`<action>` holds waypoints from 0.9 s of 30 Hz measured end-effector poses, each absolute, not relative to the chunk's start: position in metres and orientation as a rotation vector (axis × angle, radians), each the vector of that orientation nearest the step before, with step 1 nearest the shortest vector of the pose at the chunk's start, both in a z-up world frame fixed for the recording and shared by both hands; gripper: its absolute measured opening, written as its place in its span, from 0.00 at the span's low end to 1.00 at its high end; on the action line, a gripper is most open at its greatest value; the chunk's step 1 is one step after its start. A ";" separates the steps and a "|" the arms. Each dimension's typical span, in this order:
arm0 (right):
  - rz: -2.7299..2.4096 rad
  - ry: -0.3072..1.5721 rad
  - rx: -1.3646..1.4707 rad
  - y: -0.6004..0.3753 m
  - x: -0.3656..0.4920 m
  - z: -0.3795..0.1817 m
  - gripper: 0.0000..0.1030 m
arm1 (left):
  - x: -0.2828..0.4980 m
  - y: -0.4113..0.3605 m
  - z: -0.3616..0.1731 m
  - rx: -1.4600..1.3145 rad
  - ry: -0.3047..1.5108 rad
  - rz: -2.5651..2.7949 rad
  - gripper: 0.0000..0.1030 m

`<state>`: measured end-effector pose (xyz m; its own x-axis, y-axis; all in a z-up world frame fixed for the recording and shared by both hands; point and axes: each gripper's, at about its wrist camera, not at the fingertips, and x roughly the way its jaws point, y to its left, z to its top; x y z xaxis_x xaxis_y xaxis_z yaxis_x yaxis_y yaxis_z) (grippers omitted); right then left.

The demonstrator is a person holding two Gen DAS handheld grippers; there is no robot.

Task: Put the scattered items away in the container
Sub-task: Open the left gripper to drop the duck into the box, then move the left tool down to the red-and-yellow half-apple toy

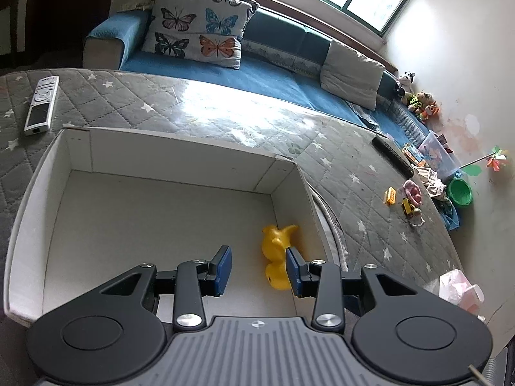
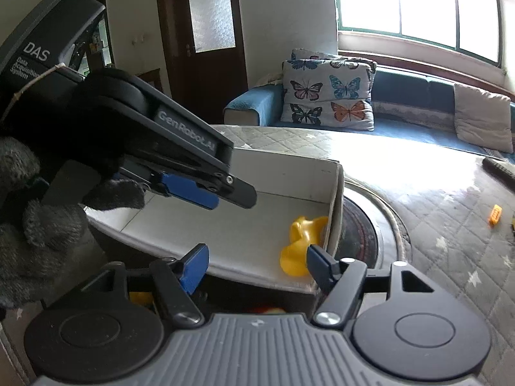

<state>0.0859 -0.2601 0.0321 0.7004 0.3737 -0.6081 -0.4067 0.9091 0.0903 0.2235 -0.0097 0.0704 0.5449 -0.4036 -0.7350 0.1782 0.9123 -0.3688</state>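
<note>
Tongs on both sides stand open and hold nothing: the left tongs [image 1: 258, 265] hang over the white box [image 1: 180, 148], the right tongs [image 2: 254, 265] sit at its near wall. One yellow duck [image 1: 275, 257] lies on the box floor in the corner by the right-hand wall — already stowed. Small toys [image 1: 404, 201] lie well apart on the quilted counter [image 1: 354, 173], near a black remote [image 1: 392, 156]. Risks, as judged: the two tools sit close and could collide on leaving — or a jaw could catch the thin box wall and shift the box. A white remote [image 1: 42, 106] lies beside the box.
</note>
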 end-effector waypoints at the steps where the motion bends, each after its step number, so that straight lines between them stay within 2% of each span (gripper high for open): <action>1: 0.433 0.664 -0.050 -0.261 0.082 0.032 0.67 | 0.220 -0.010 0.071 -0.264 0.932 -0.351 0.38; 27: 0.396 0.741 0.025 -0.277 0.002 0.002 0.68 | 0.130 -0.013 0.053 -0.275 0.946 -0.332 0.38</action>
